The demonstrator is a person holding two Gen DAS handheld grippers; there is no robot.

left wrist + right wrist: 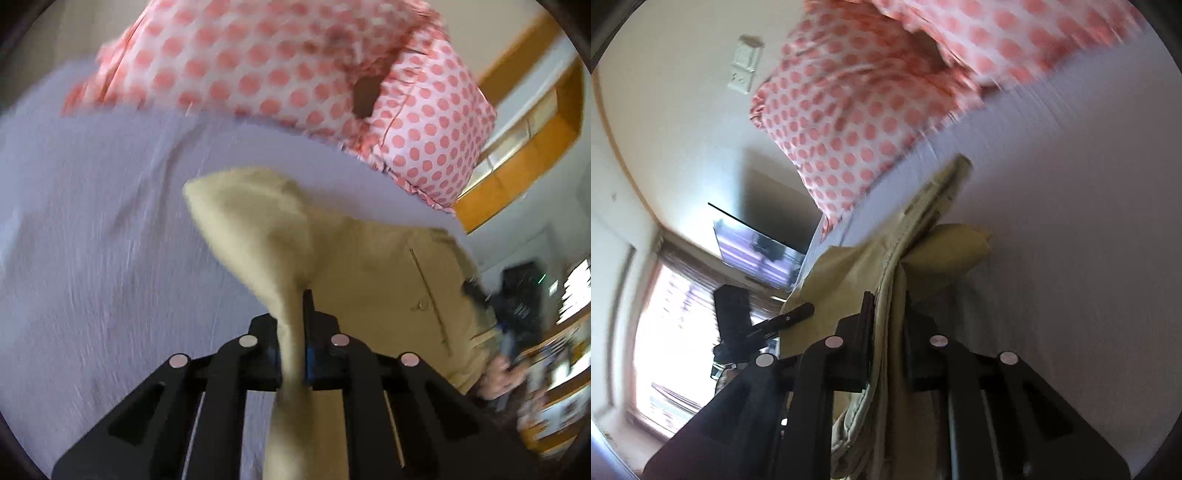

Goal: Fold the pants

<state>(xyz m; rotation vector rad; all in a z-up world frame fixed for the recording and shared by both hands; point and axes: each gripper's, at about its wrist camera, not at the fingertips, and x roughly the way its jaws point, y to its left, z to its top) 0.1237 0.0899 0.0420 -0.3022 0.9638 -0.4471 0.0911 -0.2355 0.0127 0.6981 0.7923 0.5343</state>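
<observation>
Khaki cloth filled the middle of both views: the pants (295, 236) hung bunched between the two grippers, over a pale lilac bedsheet (92, 221). The left gripper (293, 332) was clamped on a gathered fold of the pants, its two black fingers pressed tight against the cloth. The right gripper (888, 325) pinched a stitched edge of the pants (894, 266), with fabric trailing down between its fingers. A pillow (295, 62) with pink dots lay at the far side of the sheet. Both views were blurred. A bright window (665, 332) showed beside the bed.
</observation>
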